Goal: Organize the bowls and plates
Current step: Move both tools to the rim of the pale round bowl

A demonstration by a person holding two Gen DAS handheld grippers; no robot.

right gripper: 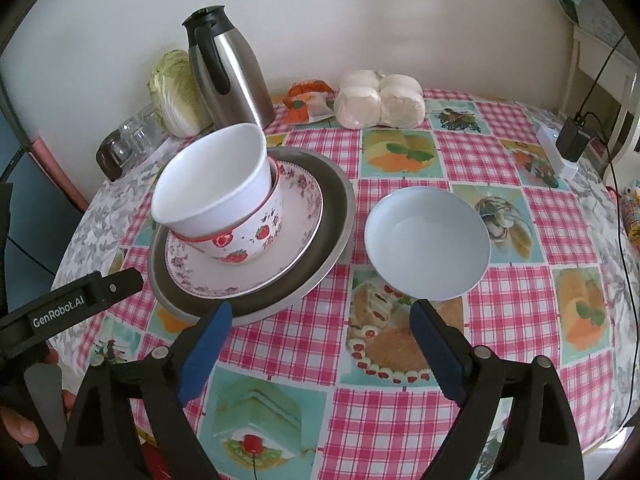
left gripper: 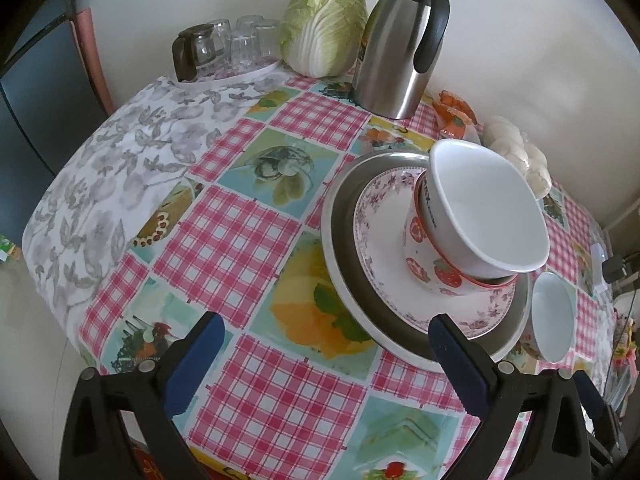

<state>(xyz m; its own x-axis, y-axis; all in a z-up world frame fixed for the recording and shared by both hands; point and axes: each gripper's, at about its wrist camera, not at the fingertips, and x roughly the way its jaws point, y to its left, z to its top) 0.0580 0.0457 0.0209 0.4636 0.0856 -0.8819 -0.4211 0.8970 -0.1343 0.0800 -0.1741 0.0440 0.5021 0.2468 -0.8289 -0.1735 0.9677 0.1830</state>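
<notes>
A stack stands on the table: a metal plate, a floral plate, a strawberry bowl, and a tilted white bowl on top. A pale blue bowl sits alone to the right of the stack. My left gripper is open and empty, just in front of the stack. My right gripper is open and empty, near the blue bowl's front rim.
At the back stand a steel thermos jug, a cabbage, a tray of glasses, and bagged buns. A charger and cable lie at the right edge.
</notes>
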